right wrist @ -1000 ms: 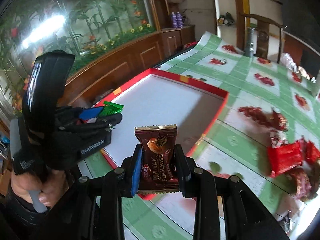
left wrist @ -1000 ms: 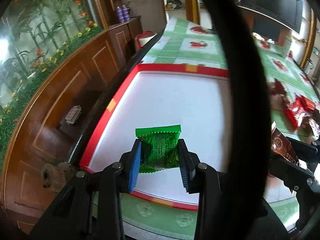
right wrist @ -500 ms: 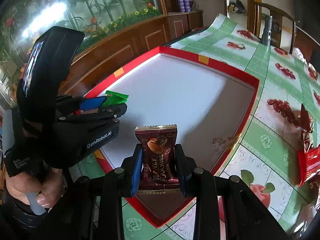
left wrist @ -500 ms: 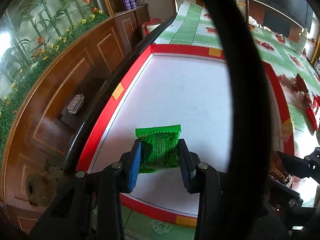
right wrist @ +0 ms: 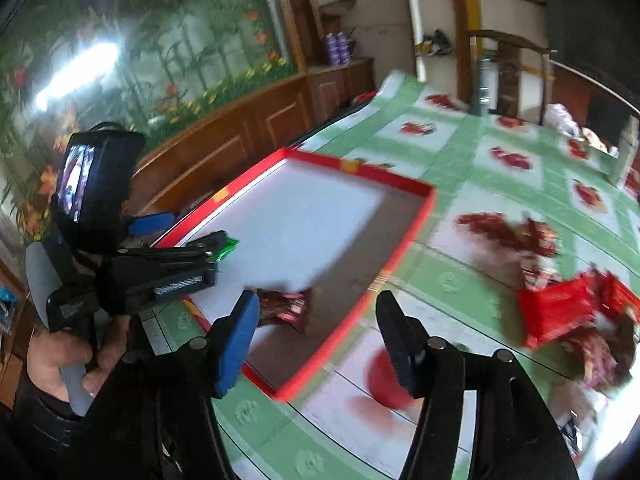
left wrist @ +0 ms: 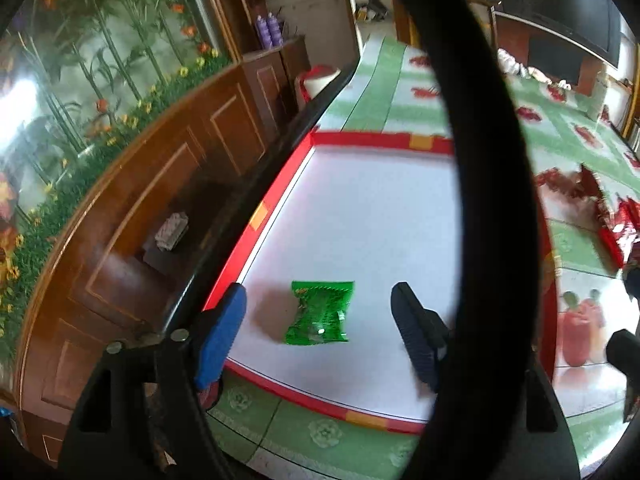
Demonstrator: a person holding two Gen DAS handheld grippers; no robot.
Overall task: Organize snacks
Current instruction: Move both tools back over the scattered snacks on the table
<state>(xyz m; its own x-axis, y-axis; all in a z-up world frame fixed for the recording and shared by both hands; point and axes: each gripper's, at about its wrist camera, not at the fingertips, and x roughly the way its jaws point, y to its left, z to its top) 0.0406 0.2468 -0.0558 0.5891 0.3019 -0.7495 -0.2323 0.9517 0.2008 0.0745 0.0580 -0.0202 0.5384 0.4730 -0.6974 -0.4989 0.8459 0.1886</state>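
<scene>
A green snack packet [left wrist: 320, 312] lies flat on the white floor of the red-rimmed box [left wrist: 260, 216], near its front left corner. My left gripper [left wrist: 320, 320] is open above it, its jaws wide on either side. In the right wrist view a brown snack packet [right wrist: 284, 310] lies in the box [right wrist: 424, 216] near its front edge. My right gripper [right wrist: 316, 336] is open and empty just above and in front of it. The green packet [right wrist: 226, 246] peeks out beside the left gripper there.
The box sits on a green patterned tablecloth [right wrist: 460, 168]. A heap of red and brown snack packets [right wrist: 560, 312] lies to the right of the box; it also shows in the left wrist view [left wrist: 616, 224]. A wooden cabinet [left wrist: 140, 200] runs along the left.
Both grippers have opened. The green packet dropped from the left gripper into the box, and the brown packet dropped from the right gripper into the box.
</scene>
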